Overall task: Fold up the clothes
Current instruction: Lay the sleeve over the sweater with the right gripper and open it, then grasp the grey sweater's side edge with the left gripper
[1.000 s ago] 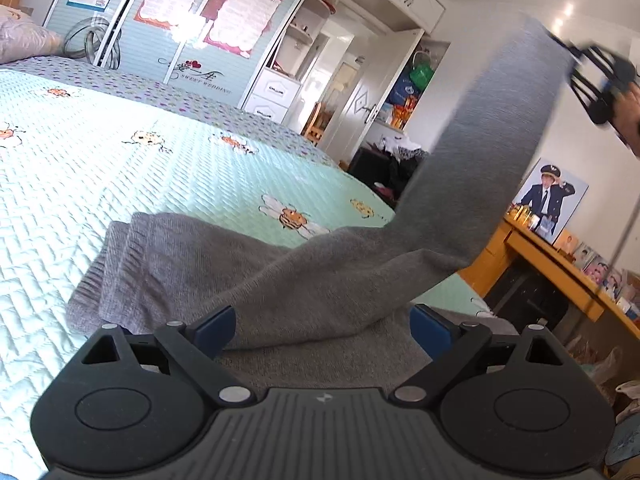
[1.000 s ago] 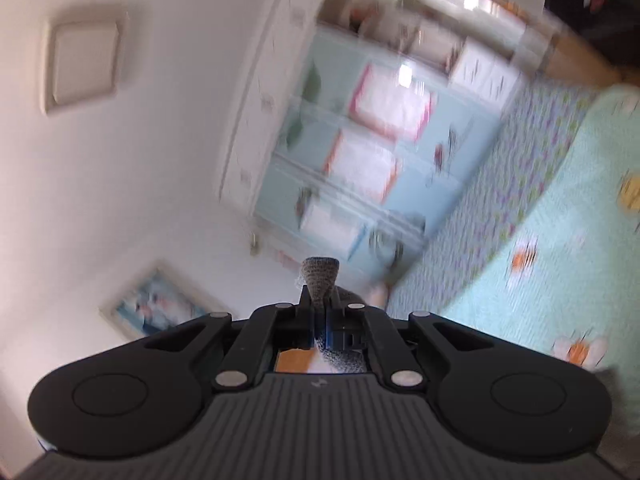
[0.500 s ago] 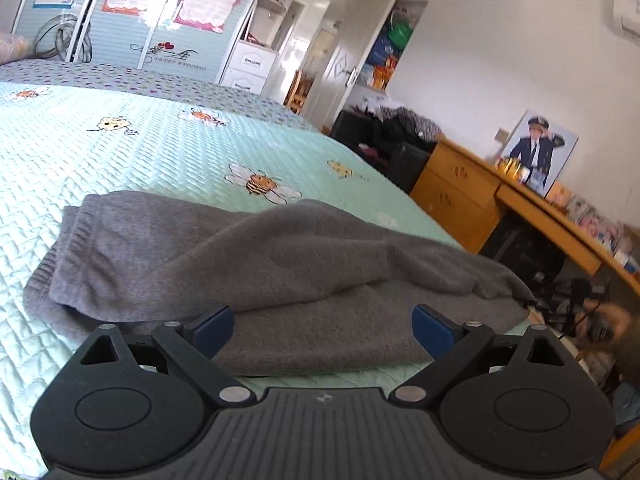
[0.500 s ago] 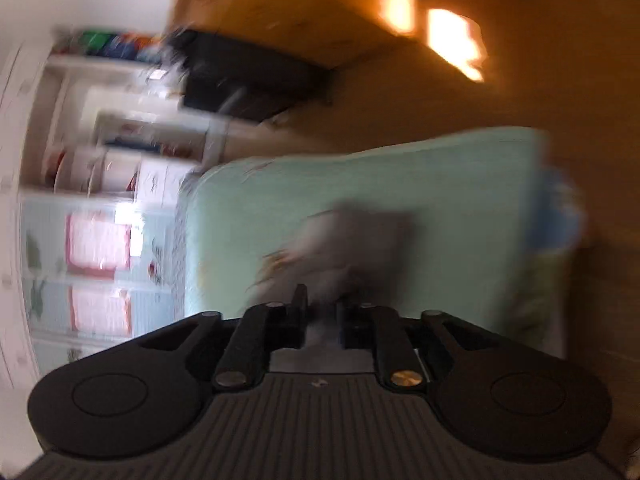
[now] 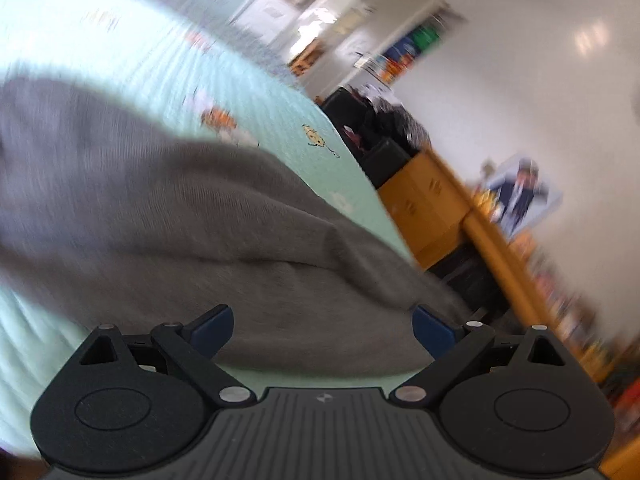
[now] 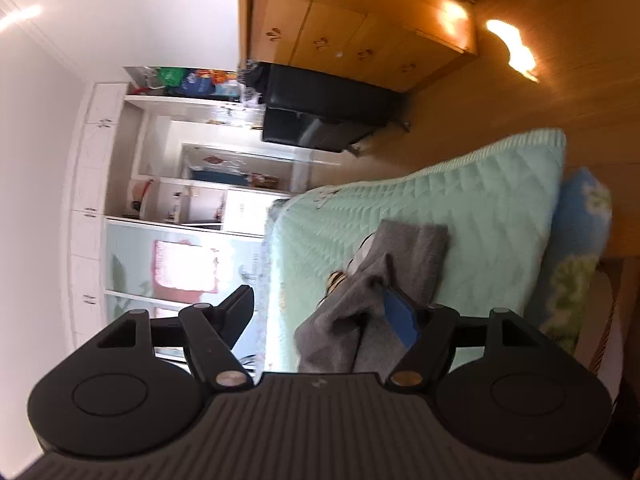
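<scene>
Bedroom with white wardrobes and a wooden desk; mint quilted bed (image 5: 72,48) carrying the grey garment (image 5: 168,216), lying in loose folds near the bed's edge. Right hand-held gripper (image 6: 320,316) just been opening, jaws apart, cloth draped against one blue pad but not pinched. Left hand-held gripper (image 5: 322,330) released, spread wide over the near hem. Likely trouble: dropped end sliding off the edge, or slack layers bunching, spoiling the fold.
</scene>
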A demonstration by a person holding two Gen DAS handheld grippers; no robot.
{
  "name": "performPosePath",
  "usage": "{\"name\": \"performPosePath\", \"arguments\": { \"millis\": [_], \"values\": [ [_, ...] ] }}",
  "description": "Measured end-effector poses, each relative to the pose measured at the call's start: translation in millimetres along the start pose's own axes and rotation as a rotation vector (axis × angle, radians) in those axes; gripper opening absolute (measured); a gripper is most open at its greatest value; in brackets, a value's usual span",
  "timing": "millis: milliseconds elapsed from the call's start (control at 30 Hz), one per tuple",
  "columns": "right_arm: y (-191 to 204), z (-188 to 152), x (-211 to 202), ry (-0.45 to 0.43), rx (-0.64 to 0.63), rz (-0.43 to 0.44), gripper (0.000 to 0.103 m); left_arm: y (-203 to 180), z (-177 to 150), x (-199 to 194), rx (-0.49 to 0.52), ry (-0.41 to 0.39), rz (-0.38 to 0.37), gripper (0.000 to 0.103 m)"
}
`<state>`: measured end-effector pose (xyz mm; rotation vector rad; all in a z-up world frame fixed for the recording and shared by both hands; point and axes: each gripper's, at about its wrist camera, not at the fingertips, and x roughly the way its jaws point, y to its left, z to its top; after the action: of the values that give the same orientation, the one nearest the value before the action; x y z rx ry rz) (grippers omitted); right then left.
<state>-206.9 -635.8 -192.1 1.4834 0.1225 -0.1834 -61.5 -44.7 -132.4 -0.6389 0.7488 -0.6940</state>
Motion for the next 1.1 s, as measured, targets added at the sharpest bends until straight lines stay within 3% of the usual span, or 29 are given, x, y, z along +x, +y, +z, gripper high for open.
{"name": "performPosePath", "arguments": {
  "millis": [167, 333, 467, 733, 867, 1100],
  "values": [
    [-8, -23, -7, 0.047, 0.029, 0.103, 0.074, 6, 2, 23, -0.181, -0.083, -0.049, 0.097],
    [-3, -47, -20, 0.101, 0.02, 0.19, 0.08, 26, 2, 38, -0.44, -0.185, 0.007, 0.098],
    [4, -59, -22, 0.166, 0.005, 0.213, 0.082, 34, -5, 47, -0.558, -0.202, 0.055, 0.099],
    [11, -62, -24, 0.192, 0.008, 0.217, 0.083, 24, -5, 70, -0.583, -0.252, 0.128, 0.102],
    [14, -61, -25, 0.192, 0.009, 0.219, 0.083, 12, -1, 68, -0.567, -0.26, 0.218, 0.102],
    [13, -66, -24, 0.206, 0.017, 0.232, 0.083, -4, -1, 78, -0.558, -0.349, 0.373, 0.102]
  ]
}}
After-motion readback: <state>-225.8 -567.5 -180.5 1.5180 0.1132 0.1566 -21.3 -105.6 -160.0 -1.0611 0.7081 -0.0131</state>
